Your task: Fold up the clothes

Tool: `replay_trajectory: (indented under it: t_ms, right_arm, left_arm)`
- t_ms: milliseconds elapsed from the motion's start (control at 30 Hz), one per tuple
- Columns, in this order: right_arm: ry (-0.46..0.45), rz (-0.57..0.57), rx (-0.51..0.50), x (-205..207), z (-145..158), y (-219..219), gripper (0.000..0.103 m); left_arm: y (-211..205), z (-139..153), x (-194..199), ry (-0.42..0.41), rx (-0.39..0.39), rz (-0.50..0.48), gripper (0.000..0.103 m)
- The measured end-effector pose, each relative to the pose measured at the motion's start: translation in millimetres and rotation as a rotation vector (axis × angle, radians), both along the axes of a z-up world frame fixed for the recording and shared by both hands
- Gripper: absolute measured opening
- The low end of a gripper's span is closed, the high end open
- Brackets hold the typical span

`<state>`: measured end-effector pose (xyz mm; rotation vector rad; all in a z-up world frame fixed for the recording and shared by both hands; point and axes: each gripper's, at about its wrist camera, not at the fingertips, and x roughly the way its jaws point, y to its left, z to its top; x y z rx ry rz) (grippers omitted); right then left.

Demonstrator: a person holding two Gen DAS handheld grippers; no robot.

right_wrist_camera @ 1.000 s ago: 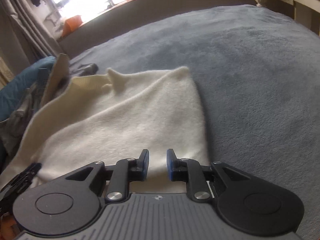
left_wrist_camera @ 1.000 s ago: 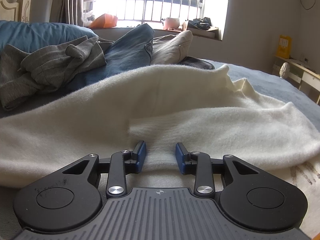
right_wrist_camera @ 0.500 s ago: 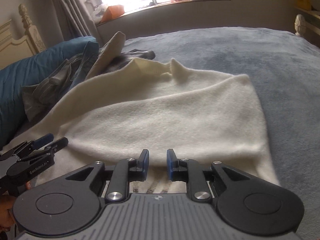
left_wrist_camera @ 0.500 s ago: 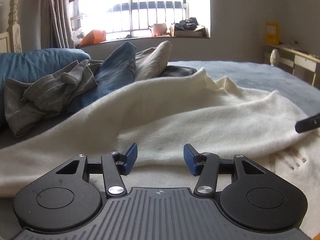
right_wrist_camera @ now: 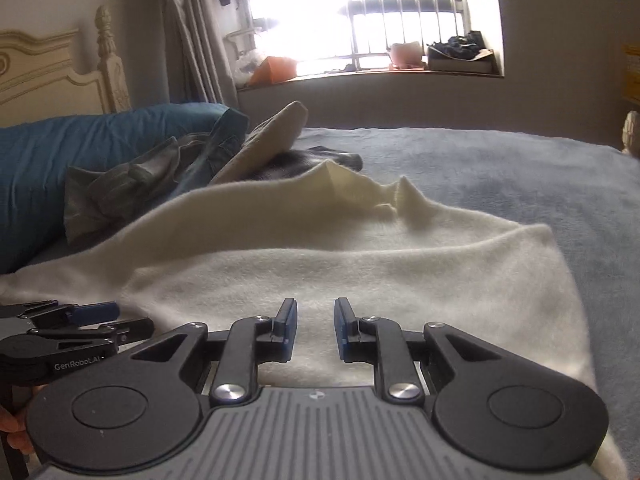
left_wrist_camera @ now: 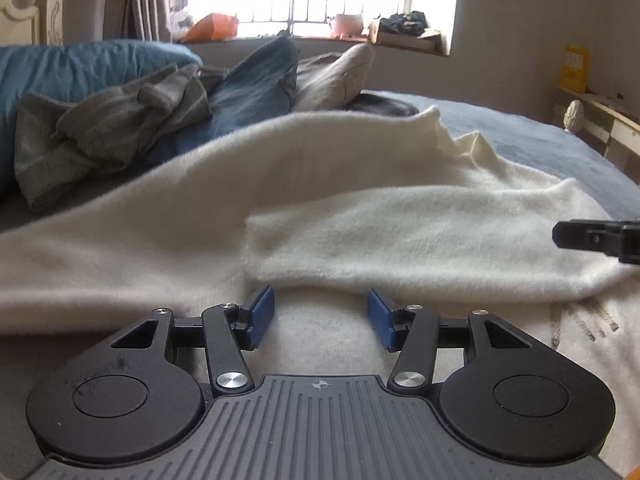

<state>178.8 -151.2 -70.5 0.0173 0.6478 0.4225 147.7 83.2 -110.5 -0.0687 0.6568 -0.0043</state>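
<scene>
While cream sweater [left_wrist_camera: 360, 216] lies folded on bed [right_wrist_camera: 500, 168], left gripper [left_wrist_camera: 321, 314] jaws gape empty, right gripper [right_wrist_camera: 316, 326] jaws narrowly parted, empty

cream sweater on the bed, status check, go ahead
Left gripper open, nothing between the fingers. Right gripper open, empty. Cream sweater lies partly folded on the bed. Heap of unfolded clothes behind it, not in the way.
</scene>
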Motion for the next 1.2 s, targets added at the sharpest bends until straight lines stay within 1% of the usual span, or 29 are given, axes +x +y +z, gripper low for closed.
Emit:
replay_trajectory:
  t_ms: [33,67,100,133,233,267,367,400,433,500,533,600,667,733,800,867,933,967,1100,1200]
  right_arm:
    - [0.055,0.014,-0.024,7,-12,6,0.023]
    - [0.077,0.007,-0.045,10,-21,11,0.023]
    - [0.056,-0.007,-0.042,8,-22,13,0.024]
    - [0.058,-0.013,-0.046,9,-17,16,0.024]
    - [0.006,0.019,0.017,9,1,23,0.024]
    - [-0.024,0.023,0.022,10,4,28,0.024]
    - [0.001,0.009,0.028,25,-8,42,0.028]
    - [0.023,0.003,0.022,29,-19,45,0.031]
    - [0.046,-0.002,0.015,34,-32,47,0.031]
    - [-0.007,-0.004,0.022,26,-38,46,0.031]
    - [-0.015,-0.006,0.019,23,-37,46,0.031]
    - [-0.016,-0.005,0.018,23,-37,46,0.031]
    - [-0.014,-0.005,0.030,24,-38,45,0.032]
    - [-0.016,-0.005,0.029,23,-38,45,0.032]
    - [-0.019,-0.005,0.023,23,-38,46,0.032]
    - [-0.022,-0.006,0.020,22,-38,46,0.032]
    - [-0.023,-0.006,0.019,21,-38,46,0.032]
    - [-0.025,-0.007,0.018,21,-38,46,0.032]
    - [-0.031,-0.007,0.008,20,-38,48,0.032]
    - [-0.034,-0.007,0.006,20,-38,48,0.032]
  left_arm:
    - [1,-1,-1,-0.008,-0.005,0.001,0.052]
    - [1,0,-2,-0.012,-0.004,-0.003,0.052]
    - [2,1,-3,-0.014,-0.006,-0.006,0.052]
    - [4,3,-4,-0.016,-0.012,-0.006,0.052]
    - [12,7,-7,-0.013,-0.041,0.005,0.052]
    - [15,9,-8,-0.011,-0.051,0.012,0.052]
    - [25,15,-12,-0.008,-0.096,0.044,0.052]
    - [30,17,-15,-0.006,-0.113,0.054,0.052]
    - [35,19,-18,-0.005,-0.125,0.066,0.052]
    - [45,24,-24,-0.005,-0.140,0.096,0.052]
    - [52,27,-28,-0.007,-0.144,0.118,0.052]
    - [70,33,-35,-0.016,-0.150,0.182,0.052]
    - [95,39,-42,-0.038,-0.164,0.272,0.052]
    - [125,42,-48,-0.058,-0.183,0.385,0.053]
    - [158,41,-55,-0.051,-0.223,0.518,0.053]
    - [190,38,-63,-0.036,-0.283,0.652,0.053]
    - [220,33,-73,-0.030,-0.365,0.775,0.054]
    - [234,30,-78,-0.029,-0.409,0.822,0.054]
    - [278,19,-94,-0.031,-0.536,0.970,0.055]
    - [302,8,-101,-0.038,-0.640,1.038,0.055]
